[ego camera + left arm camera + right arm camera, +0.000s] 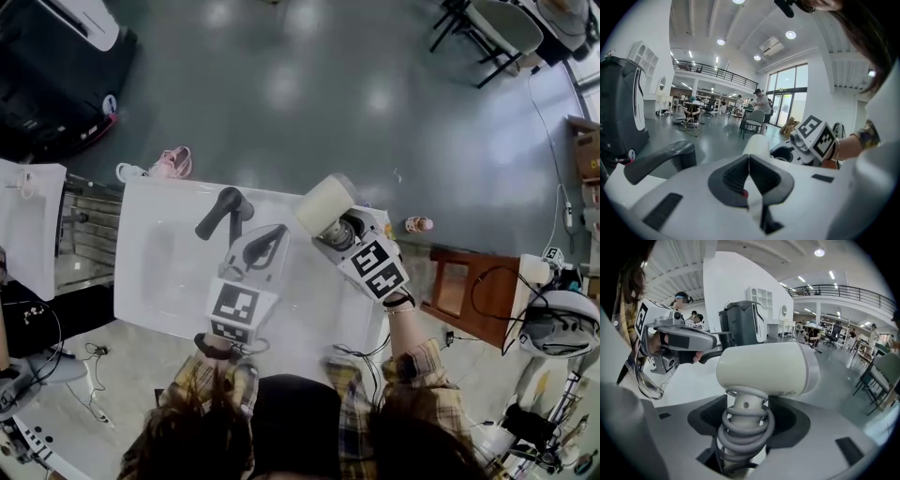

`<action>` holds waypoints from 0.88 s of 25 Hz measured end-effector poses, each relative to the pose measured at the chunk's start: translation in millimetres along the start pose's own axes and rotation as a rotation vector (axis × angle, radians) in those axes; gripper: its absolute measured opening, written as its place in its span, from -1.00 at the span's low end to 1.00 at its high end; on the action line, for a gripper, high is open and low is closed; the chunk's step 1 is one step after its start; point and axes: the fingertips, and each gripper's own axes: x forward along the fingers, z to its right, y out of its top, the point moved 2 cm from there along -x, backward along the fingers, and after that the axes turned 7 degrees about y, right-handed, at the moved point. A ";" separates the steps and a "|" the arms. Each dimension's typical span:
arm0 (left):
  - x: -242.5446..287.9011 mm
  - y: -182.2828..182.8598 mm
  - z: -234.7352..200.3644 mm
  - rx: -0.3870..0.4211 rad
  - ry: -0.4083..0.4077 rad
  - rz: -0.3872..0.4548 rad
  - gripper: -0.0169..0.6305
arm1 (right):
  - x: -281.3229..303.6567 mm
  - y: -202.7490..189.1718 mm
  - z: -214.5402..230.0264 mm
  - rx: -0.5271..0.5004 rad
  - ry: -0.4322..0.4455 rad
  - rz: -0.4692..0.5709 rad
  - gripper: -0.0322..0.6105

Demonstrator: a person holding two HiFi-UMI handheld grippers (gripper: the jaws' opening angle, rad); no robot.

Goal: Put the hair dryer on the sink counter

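A cream hair dryer (pixel 325 202) hangs in the air over the right part of the white sink counter (pixel 155 281). My right gripper (pixel 343 231) is shut on its handle. In the right gripper view the dryer's body (pixel 766 368) sits just above the jaws, and a grey coiled cord (pixel 743 426) wraps the handle between them. To the left, my left gripper (pixel 265 243) hovers over the counter, shut with nothing in it; its pads (pixel 740 177) meet. A black faucet (pixel 224 213) stands just beyond it.
Pink shoes (pixel 168 165) lie on the grey floor beyond the counter. A small bottle (pixel 418 224) and a wooden stand (pixel 466 292) are to the right. Another white unit (pixel 28 228) stands to the left, a black machine (pixel 54 75) far left.
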 end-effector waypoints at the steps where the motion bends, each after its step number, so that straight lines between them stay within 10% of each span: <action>1: 0.3 -0.7 -0.9 -0.002 0.000 -0.001 -0.89 | 4.7 -2.2 0.6 -0.005 0.007 -0.014 -0.02; 22: -1.0 -11.3 -4.9 -0.013 -0.013 -0.015 -0.89 | 67.6 -48.6 4.1 -0.115 0.107 -0.227 -0.02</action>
